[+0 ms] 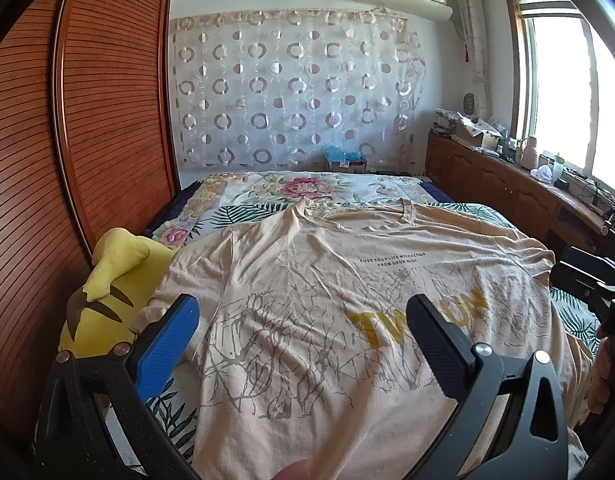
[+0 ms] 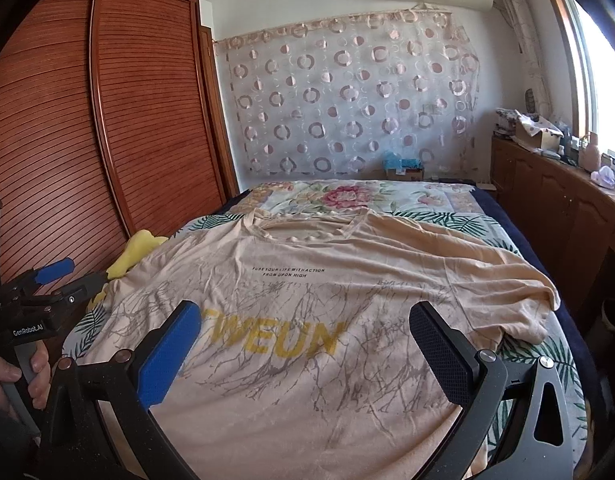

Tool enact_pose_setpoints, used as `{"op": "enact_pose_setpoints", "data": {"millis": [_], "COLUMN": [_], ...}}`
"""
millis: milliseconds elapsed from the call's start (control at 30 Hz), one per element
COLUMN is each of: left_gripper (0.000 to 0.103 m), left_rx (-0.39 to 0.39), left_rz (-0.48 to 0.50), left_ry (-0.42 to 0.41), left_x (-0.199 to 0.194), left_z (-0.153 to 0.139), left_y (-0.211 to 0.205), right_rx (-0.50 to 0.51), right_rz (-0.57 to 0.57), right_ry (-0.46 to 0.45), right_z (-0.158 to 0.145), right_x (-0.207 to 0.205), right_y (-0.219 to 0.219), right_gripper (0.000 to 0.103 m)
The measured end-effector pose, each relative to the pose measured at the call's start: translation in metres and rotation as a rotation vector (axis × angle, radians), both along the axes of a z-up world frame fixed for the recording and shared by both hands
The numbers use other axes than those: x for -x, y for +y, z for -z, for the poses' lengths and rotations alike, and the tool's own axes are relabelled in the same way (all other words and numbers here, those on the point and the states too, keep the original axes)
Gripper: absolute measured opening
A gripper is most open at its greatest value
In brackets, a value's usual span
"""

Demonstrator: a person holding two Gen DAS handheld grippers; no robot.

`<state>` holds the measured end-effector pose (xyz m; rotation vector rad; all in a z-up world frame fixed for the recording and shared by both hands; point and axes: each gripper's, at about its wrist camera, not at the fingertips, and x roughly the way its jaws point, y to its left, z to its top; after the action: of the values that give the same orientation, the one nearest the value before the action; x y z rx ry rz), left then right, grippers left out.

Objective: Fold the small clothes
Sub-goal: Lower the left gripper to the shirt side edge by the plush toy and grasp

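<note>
Above the beige T-shirt (image 1: 307, 300), left tool (image 1: 303, 332) and right tool (image 2: 305, 336) hover level, apparently clear, fingers spread.

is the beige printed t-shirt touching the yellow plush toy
Touching: in the left wrist view the beige printed t-shirt's sleeve edge lies against the yellow plush toy.

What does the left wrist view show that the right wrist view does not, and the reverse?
Only the left wrist view shows the yellow plush toy's brown markings and the open left gripper from behind.

Only the right wrist view shows the whole yellow word WEUN, the shirt's right sleeve, and the open right gripper from behind.

Both show the beige T-shirt spread face up on the floral bedspread, collar far.
</note>
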<state>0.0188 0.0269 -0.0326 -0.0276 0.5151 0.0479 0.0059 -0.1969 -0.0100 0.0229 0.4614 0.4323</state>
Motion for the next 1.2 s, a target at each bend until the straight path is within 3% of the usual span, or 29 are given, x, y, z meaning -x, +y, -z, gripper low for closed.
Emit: {"op": "enact_pose_setpoints", "data": {"millis": [467, 633, 900, 1033, 1133, 1200], "left_gripper": [0.103, 0.103, 0.101, 0.085, 0.063, 0.062], "left_rx": [-0.004, -0.013, 0.012, 0.037, 0.08, 0.092], "left_rz": [-0.02, -0.031, -0.059, -0.05, -0.051, -0.06], "left_ry": [0.105, 0.118, 0.199, 0.27, 0.334, 0.367], "left_x": [-0.018, -0.023, -0.046, -0.065, -0.079, -0.085], "left_z": [0.034, 0.033, 0.038, 0.049, 0.06, 0.065], "left_y": [0.054, 0.081, 0.132, 0.149, 0.161, 0.165], "right_rx": [0.09, 0.068, 0.091, 0.104, 0.111, 0.113], "right_rz": [-0.143, -0.207, -0.268, -0.29, -0.305, -0.312], "right_ry": [0.063, 0.115, 0.119, 0.11, 0.106, 0.102], "right_z": [0.015, 0.015, 0.008, 0.004, 0.004, 0.005], "right_x": [-0.034, -0.043, -0.051, -0.054, -0.053, -0.053], "right_y": [0.034, 0.029, 0.025, 0.026, 0.031, 0.032], "right_gripper": [0.103, 0.103, 0.103, 0.103, 0.103, 0.103]}}
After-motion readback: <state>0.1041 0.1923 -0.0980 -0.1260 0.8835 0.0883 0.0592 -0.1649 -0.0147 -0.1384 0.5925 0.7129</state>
